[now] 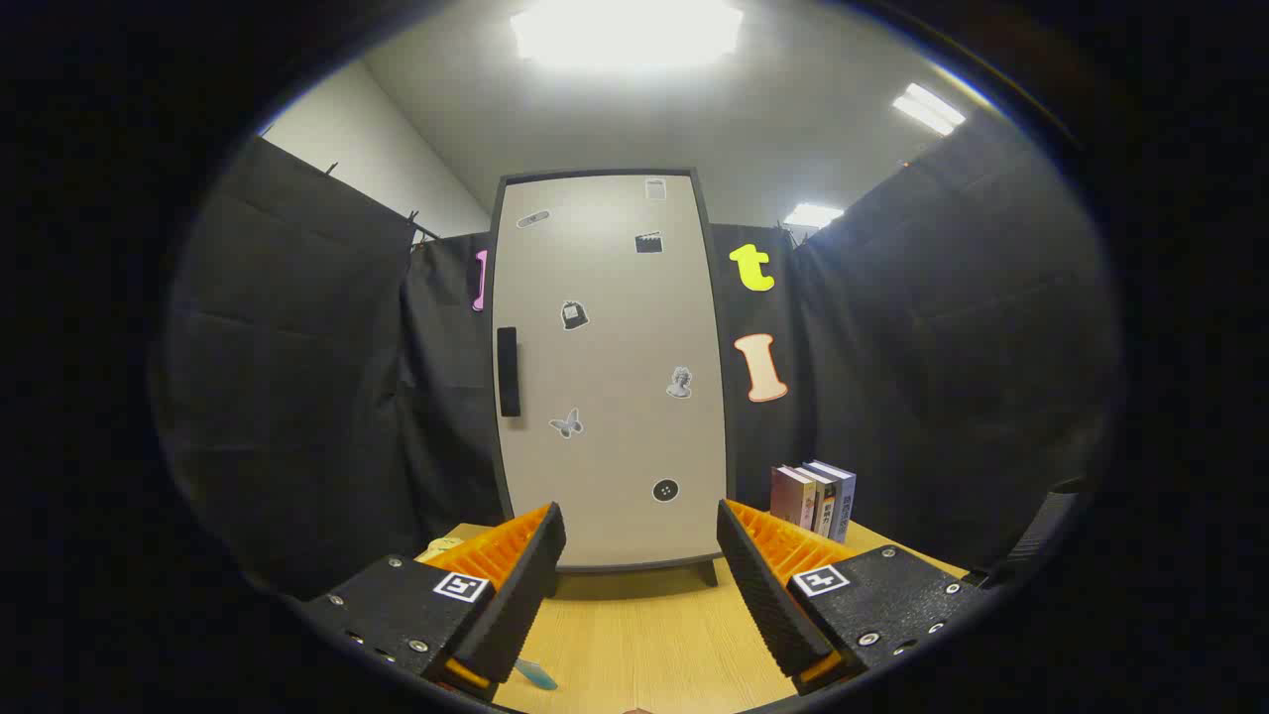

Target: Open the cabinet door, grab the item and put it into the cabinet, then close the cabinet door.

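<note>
Closed cabinet, tool facing its door, nothing in the grip.

We record the tool [641, 565] with its fingers spread wide and empty, held low over the tabletop [644, 635]. The cabinet [610, 377] stands upright straight ahead of the fingers, its door shut. The dark handle [508, 371] is a vertical bar on the door's left edge, ahead and to the left of the tool and well above the fingertips; we judge the first move must rise and shift left to reach it, fingers set across its upright long axis. A row of books [815, 499] stands ahead to the right, beside the cabinet. A small yellowish object [443, 544] shows just past the left finger; we cannot tell what it is.
</note>
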